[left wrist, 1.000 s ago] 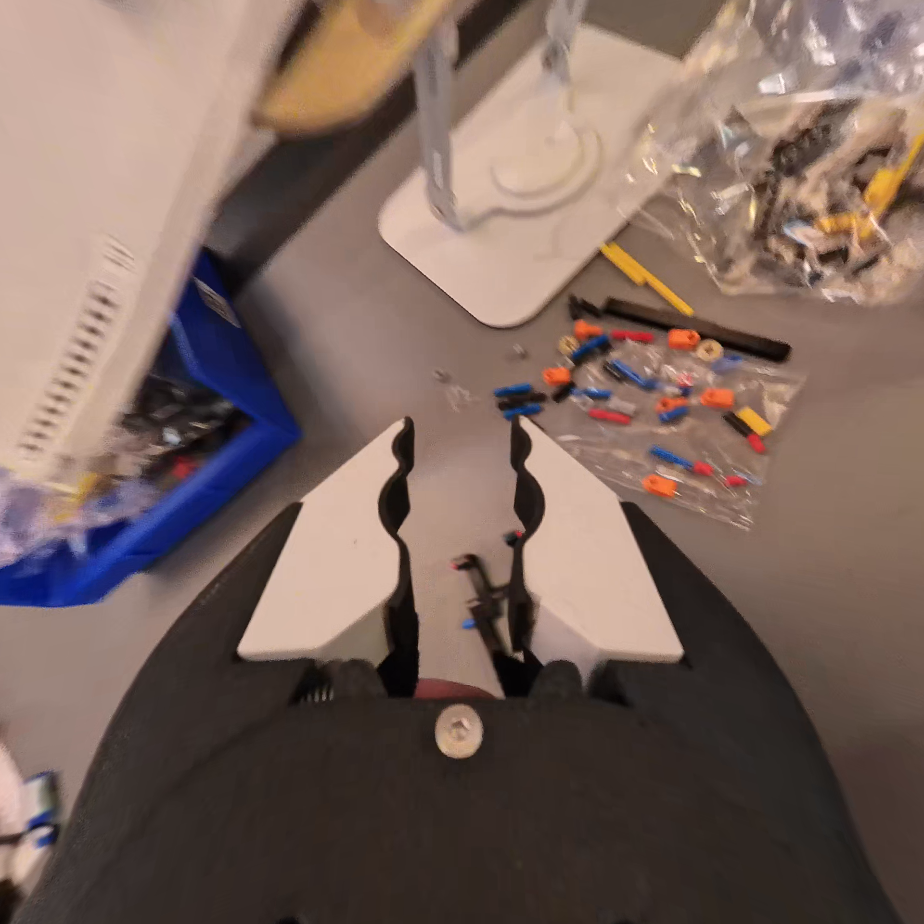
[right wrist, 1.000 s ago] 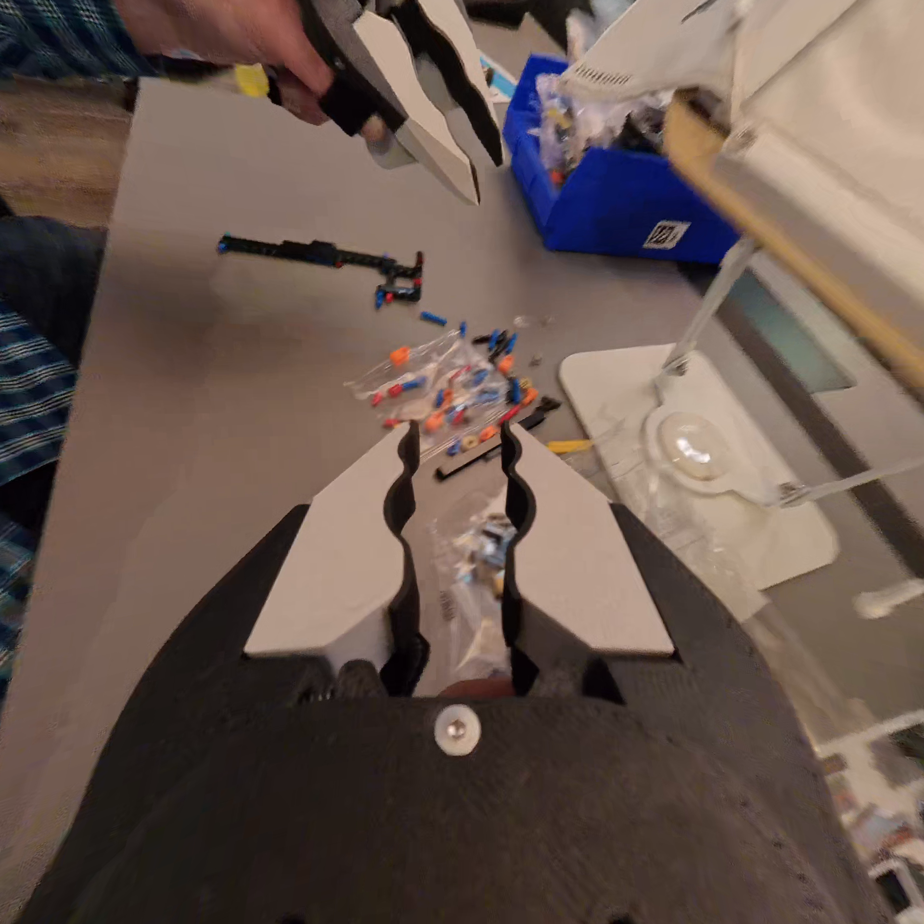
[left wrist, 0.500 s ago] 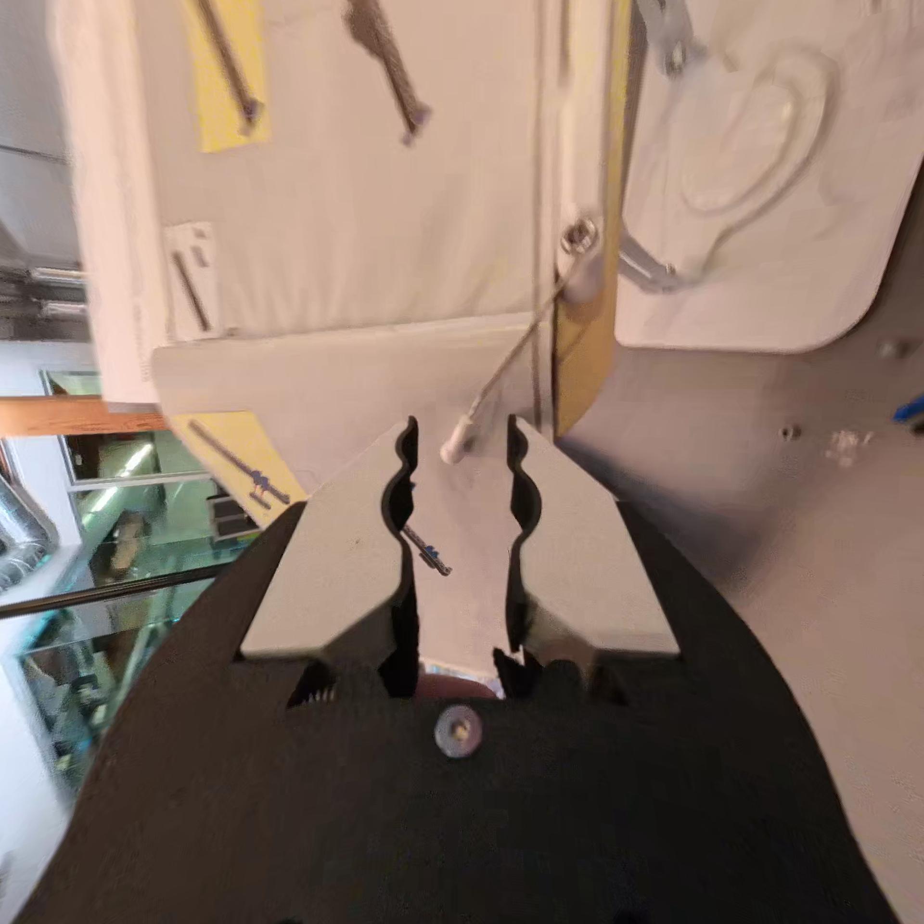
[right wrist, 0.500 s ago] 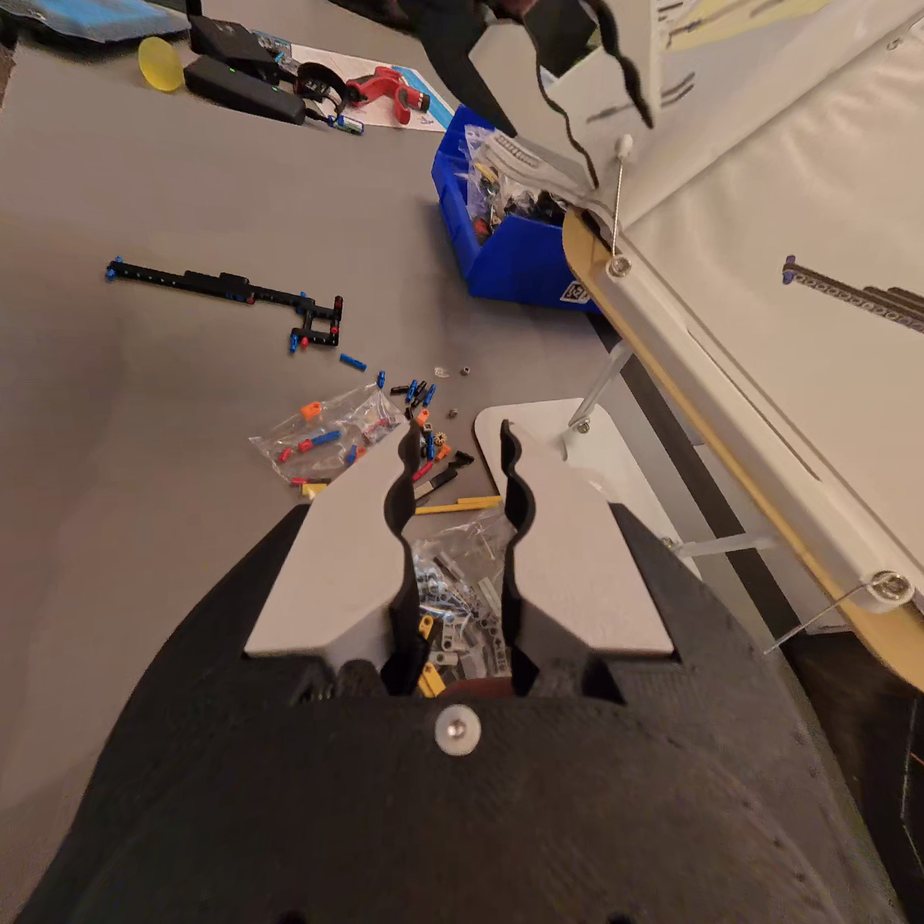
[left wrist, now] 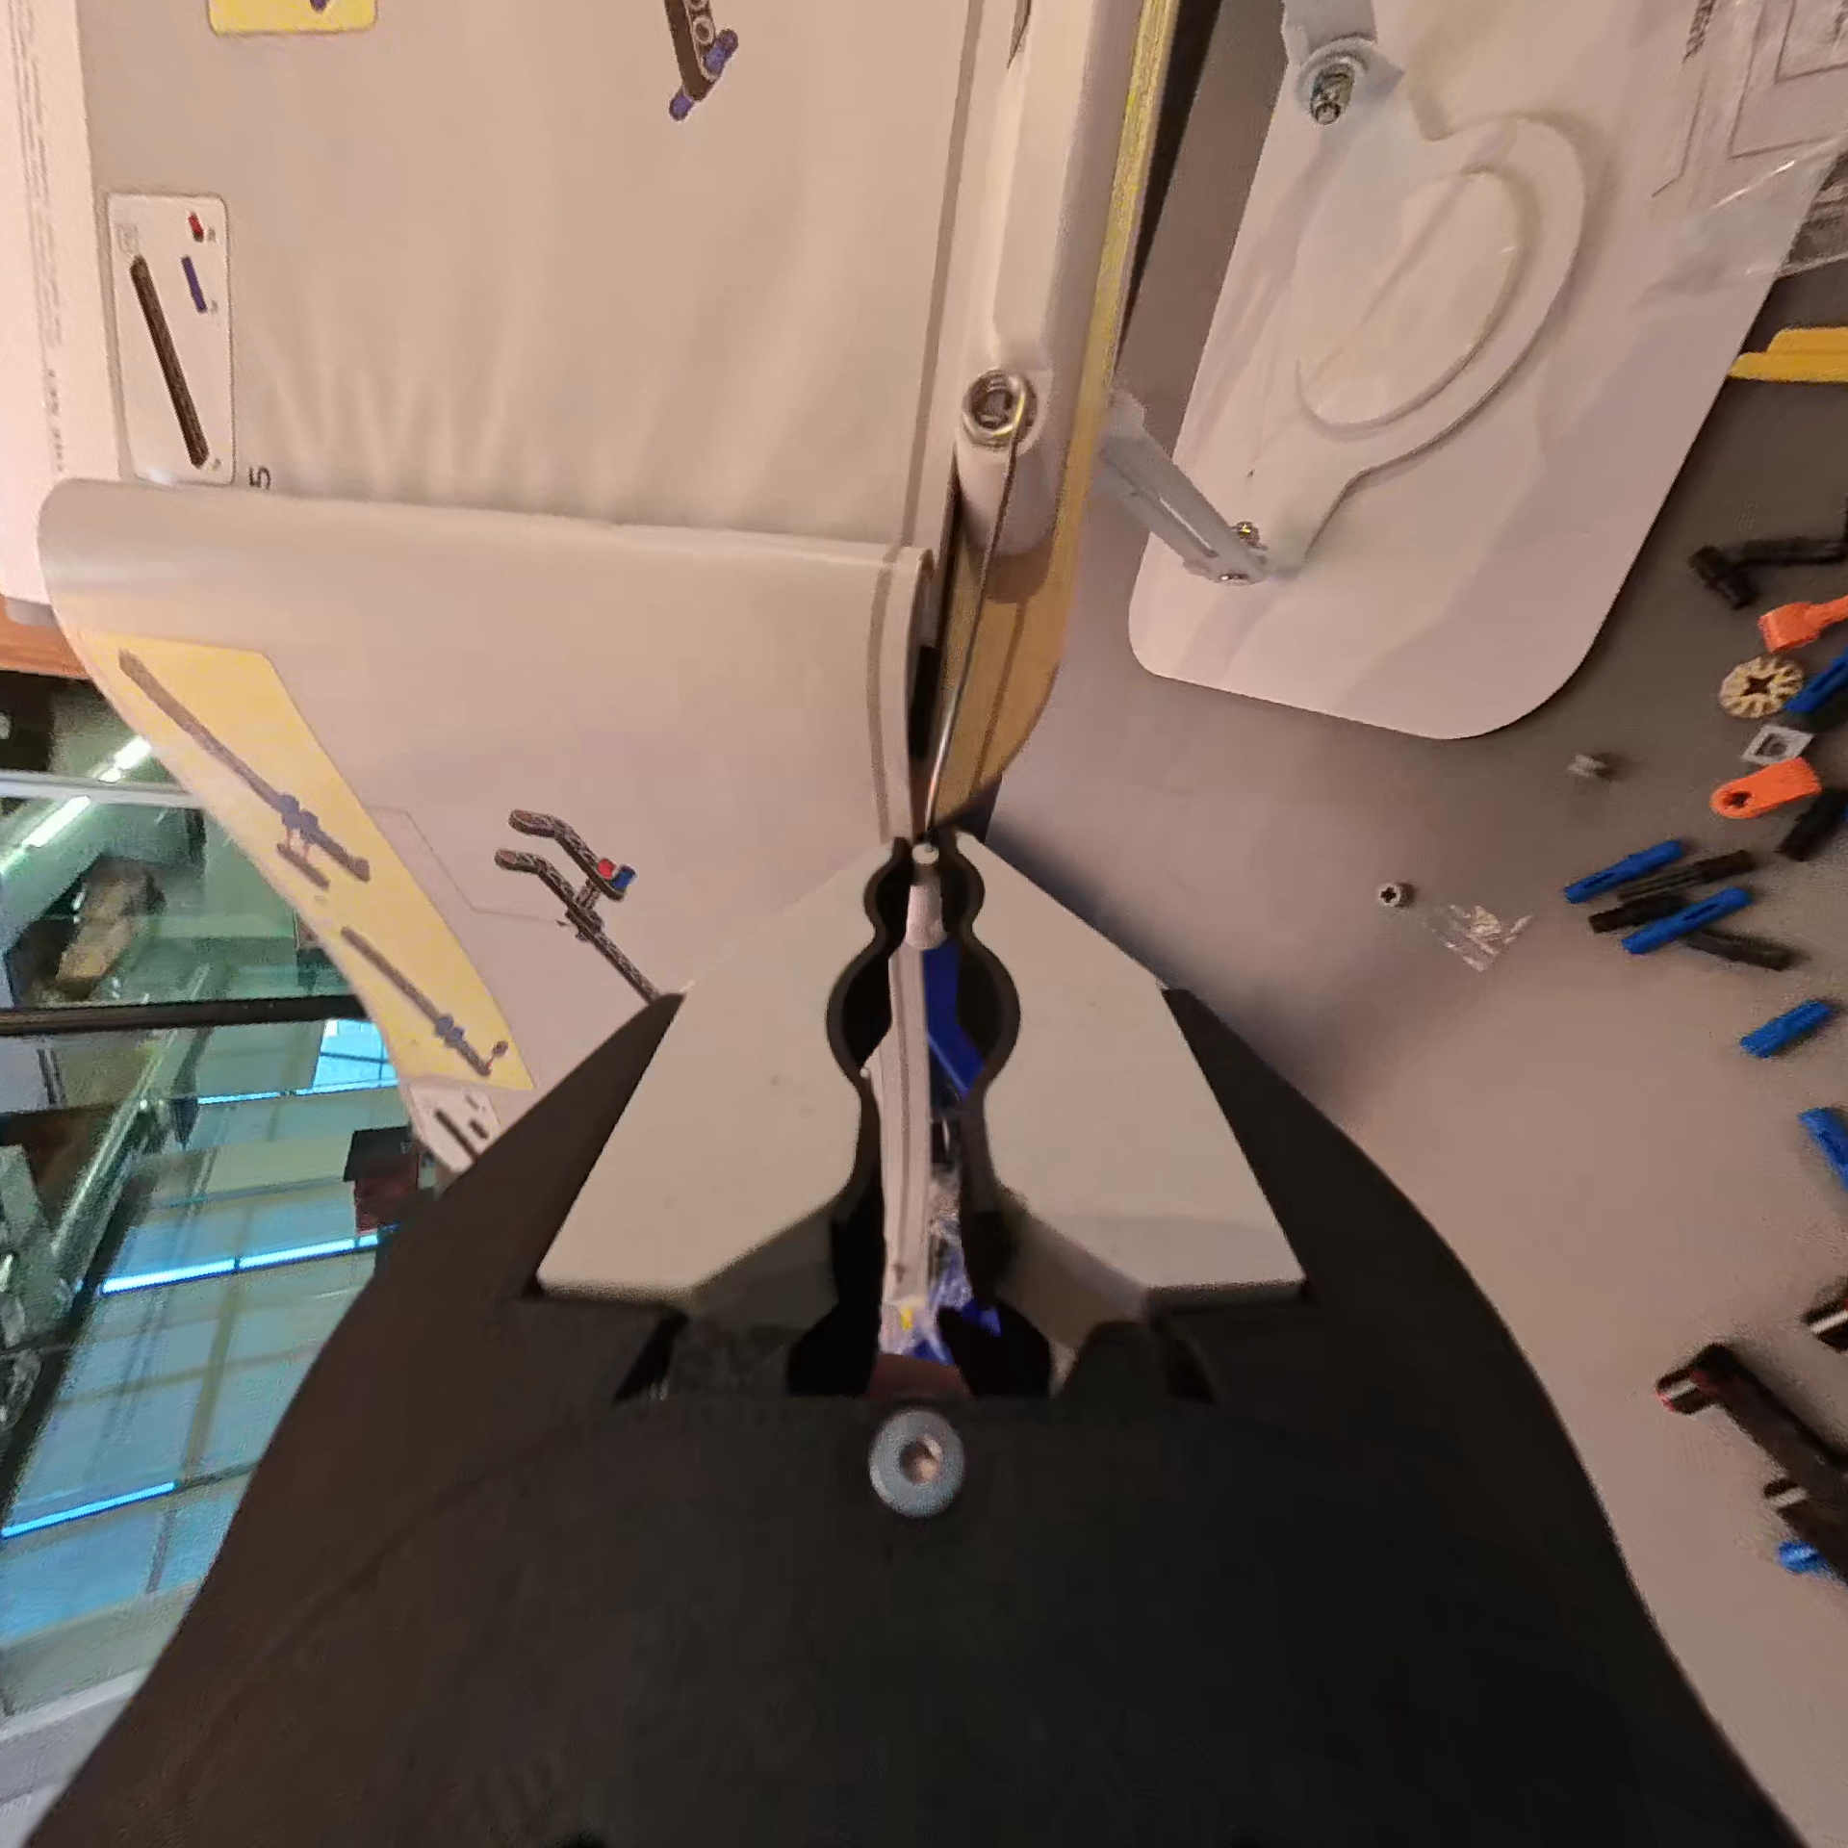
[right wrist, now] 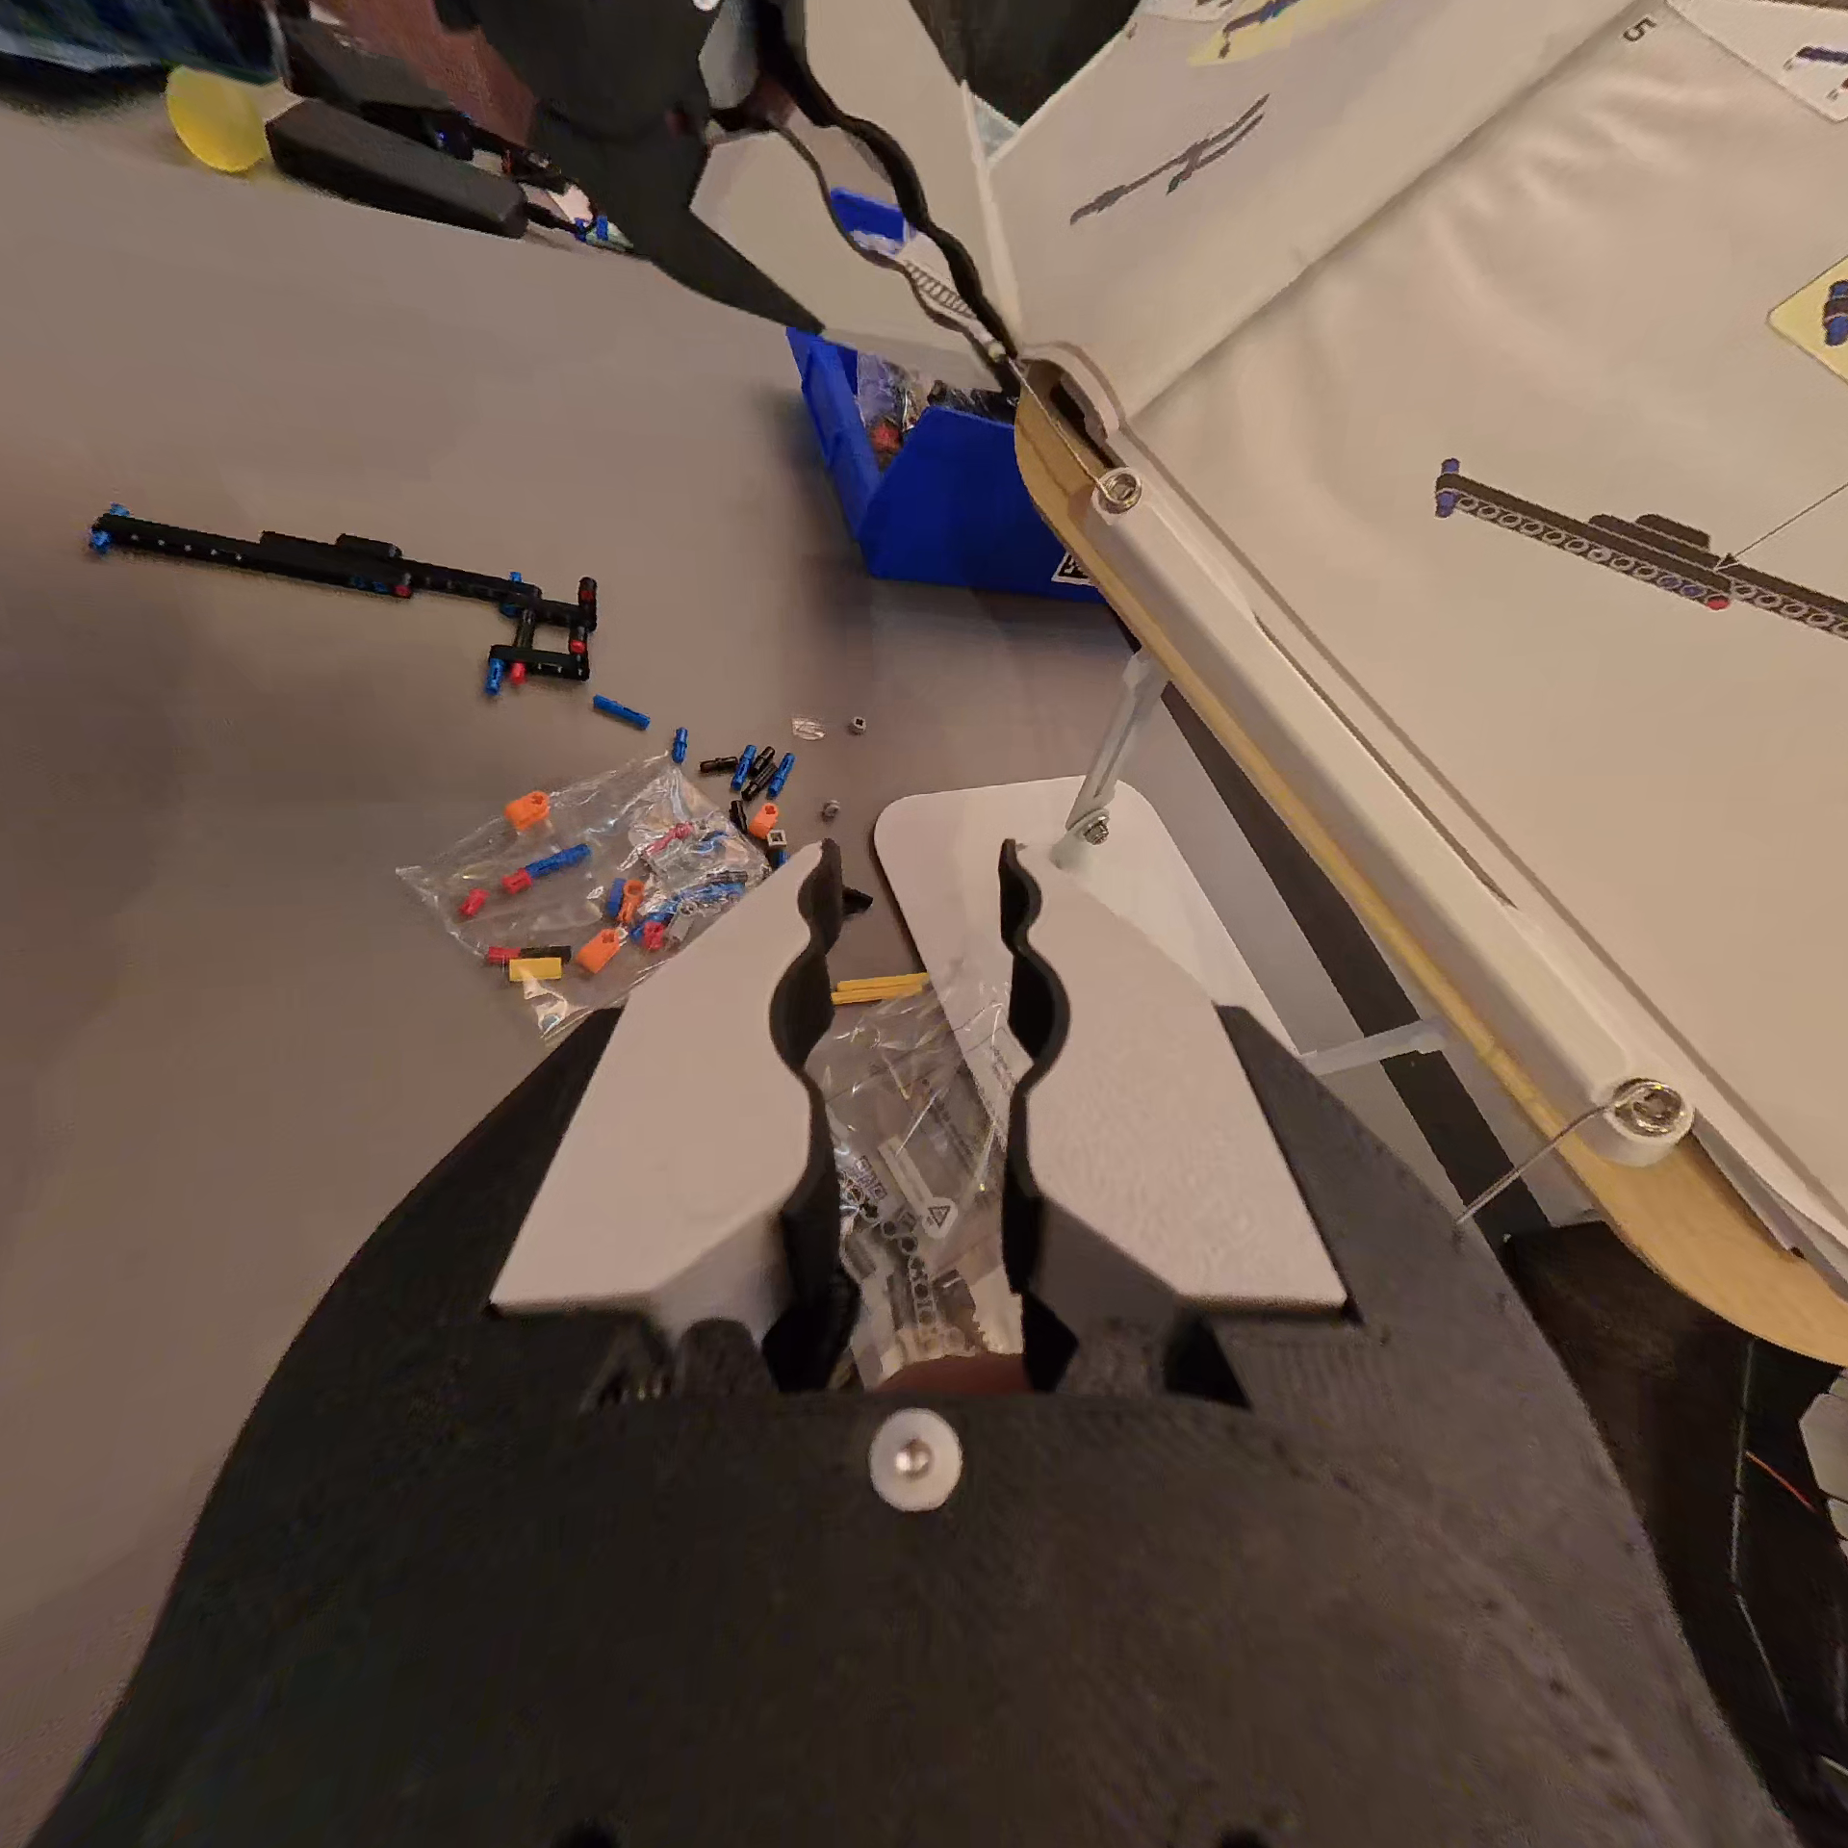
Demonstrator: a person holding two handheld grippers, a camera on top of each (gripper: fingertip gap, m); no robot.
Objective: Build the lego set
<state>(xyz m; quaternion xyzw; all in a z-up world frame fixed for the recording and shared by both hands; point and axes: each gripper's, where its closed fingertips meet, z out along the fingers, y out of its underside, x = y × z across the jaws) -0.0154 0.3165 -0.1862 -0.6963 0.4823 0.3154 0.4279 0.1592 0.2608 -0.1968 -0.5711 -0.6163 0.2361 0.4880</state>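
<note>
Page-turning step, by the look of it: left gripper (left wrist: 922, 868) pinched shut on the white-capped thin wire page clip (left wrist: 925, 905) of the white paper instruction booklet (left wrist: 500, 350), dead ahead at 12 o'clock. Right gripper (right wrist: 912, 865) empty, fingers well apart; half-built long black beam assembly (right wrist: 340, 565) flat on the grey worktop (right wrist: 300, 350) at 10 o'clock. Next, probably: swing clip clear gently, then flip the page.

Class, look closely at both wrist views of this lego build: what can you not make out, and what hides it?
- Blue bin: its contents, right wrist view, mostly hidden by the left gripper and the instruction booklet.
- Clear parts bag: partly hidden by the right gripper fingers.
- Black lego assembly: left wrist view, cut off by the right edge.
- Page-holder wire tip: whether the left gripper pinches it or only encloses it, unclear.
</note>
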